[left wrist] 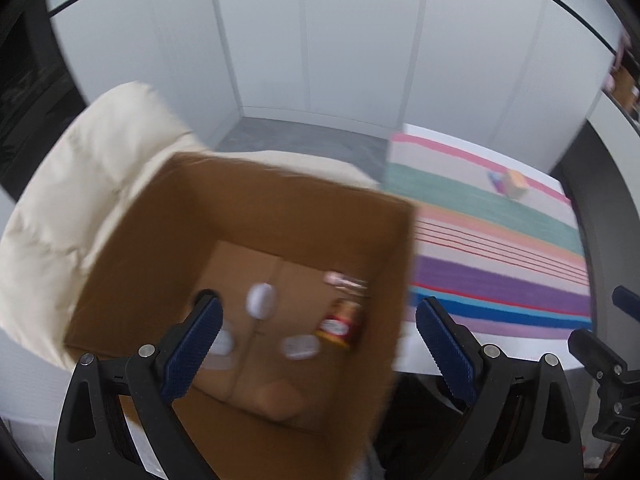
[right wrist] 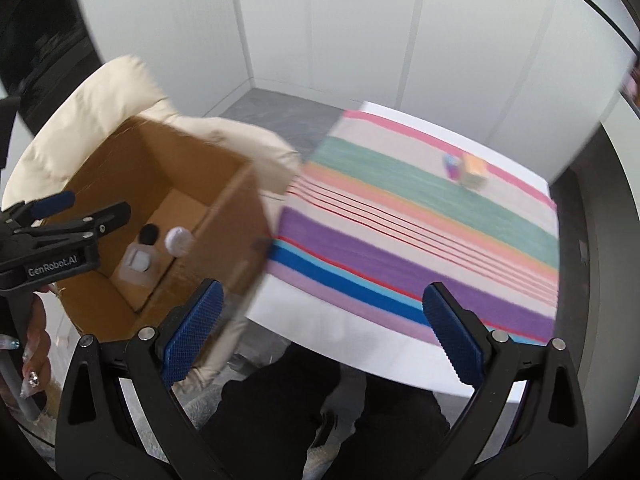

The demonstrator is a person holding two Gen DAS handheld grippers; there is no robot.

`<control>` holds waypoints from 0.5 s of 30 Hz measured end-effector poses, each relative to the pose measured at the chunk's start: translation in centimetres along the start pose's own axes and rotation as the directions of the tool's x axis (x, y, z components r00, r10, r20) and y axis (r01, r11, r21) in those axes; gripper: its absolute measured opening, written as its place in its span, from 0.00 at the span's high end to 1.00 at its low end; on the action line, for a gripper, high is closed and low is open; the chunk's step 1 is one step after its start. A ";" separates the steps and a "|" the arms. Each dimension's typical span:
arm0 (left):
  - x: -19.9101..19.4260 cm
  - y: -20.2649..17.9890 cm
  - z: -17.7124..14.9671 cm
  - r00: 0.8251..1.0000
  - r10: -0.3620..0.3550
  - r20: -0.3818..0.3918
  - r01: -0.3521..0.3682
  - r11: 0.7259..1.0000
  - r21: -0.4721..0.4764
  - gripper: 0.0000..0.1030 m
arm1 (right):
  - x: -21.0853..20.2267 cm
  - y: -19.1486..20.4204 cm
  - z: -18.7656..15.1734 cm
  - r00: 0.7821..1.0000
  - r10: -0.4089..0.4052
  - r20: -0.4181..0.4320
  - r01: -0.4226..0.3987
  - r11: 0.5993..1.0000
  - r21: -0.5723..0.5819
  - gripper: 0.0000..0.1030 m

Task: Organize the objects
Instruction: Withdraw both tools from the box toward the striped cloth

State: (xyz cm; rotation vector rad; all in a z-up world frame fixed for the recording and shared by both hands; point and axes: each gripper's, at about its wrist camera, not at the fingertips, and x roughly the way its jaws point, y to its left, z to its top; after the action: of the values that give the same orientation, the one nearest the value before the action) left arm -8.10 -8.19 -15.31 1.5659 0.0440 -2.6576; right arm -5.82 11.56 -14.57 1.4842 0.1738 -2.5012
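Observation:
An open cardboard box (left wrist: 168, 216) stands left of the table and also shows in the right wrist view (right wrist: 132, 160). Inside it lie a red and gold can (left wrist: 340, 322), a white round object (left wrist: 261, 300), a small pink item (left wrist: 344, 280), a clear flat packet (left wrist: 300, 346) and a small clear square bottle with a black cap (right wrist: 138, 260). My left gripper (left wrist: 320, 336) is open and empty above the box. My right gripper (right wrist: 322, 316) is open and empty over the table's near edge. A small orange block with a purple item (right wrist: 466, 168) lies far back on the striped cloth (right wrist: 400, 220).
A cream padded jacket (left wrist: 68, 200) lies behind and beside the box. The white table (right wrist: 320, 332) carries the striped cloth. White wall panels stand behind. My left gripper's side shows in the right wrist view (right wrist: 60, 236). Dark clothing fills the space below the table edge.

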 end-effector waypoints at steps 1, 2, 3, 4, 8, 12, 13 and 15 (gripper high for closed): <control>0.1 -1.0 0.2 1.000 -0.019 -0.005 0.019 1.000 0.008 0.05 | -0.3 -1.2 -0.3 1.000 -0.007 0.000 0.007 1.000 0.022 0.02; 0.2 -2.4 0.4 0.999 -0.041 -0.009 0.041 0.999 0.022 0.05 | -0.7 -2.4 -0.8 1.000 -0.015 -0.001 0.016 0.999 0.045 0.02; 0.4 -3.4 0.6 0.998 -0.054 -0.014 0.055 0.998 0.035 0.05 | -0.9 -3.2 -1.1 1.000 -0.022 -0.004 0.022 0.998 0.061 0.02; 0.6 -4.4 0.8 0.998 -0.066 -0.019 0.066 0.997 0.049 0.05 | -1.2 -4.2 -1.5 1.000 -0.028 -0.006 0.028 0.997 0.077 0.02; 1.9 -8.7 1.5 0.991 -0.121 -0.052 0.125 0.989 0.081 0.05 | -2.3 -8.5 -2.9 0.998 -0.066 -0.017 0.068 0.988 0.135 0.02; 2.6 -12.1 1.9 0.985 -0.162 -0.063 0.168 0.980 0.106 0.05 | -2.8 -12.5 -4.5 0.995 -0.095 -0.030 0.099 0.976 0.194 0.02; 2.7 -12.9 1.9 0.984 -0.165 -0.062 0.171 0.978 0.118 0.05 | -2.6 -13.7 -5.0 0.994 -0.101 -0.037 0.106 0.972 0.210 0.02; 2.9 -14.5 1.8 0.984 -0.169 -0.065 0.177 0.972 0.152 0.05 | -2.1 -15.3 -5.7 0.993 -0.106 -0.052 0.115 0.966 0.234 0.02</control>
State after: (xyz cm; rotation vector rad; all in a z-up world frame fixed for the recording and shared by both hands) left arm -11.95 6.08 -17.05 1.7537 -0.0299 -2.8147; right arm -3.86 27.90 -15.65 1.6566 -0.0383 -2.6600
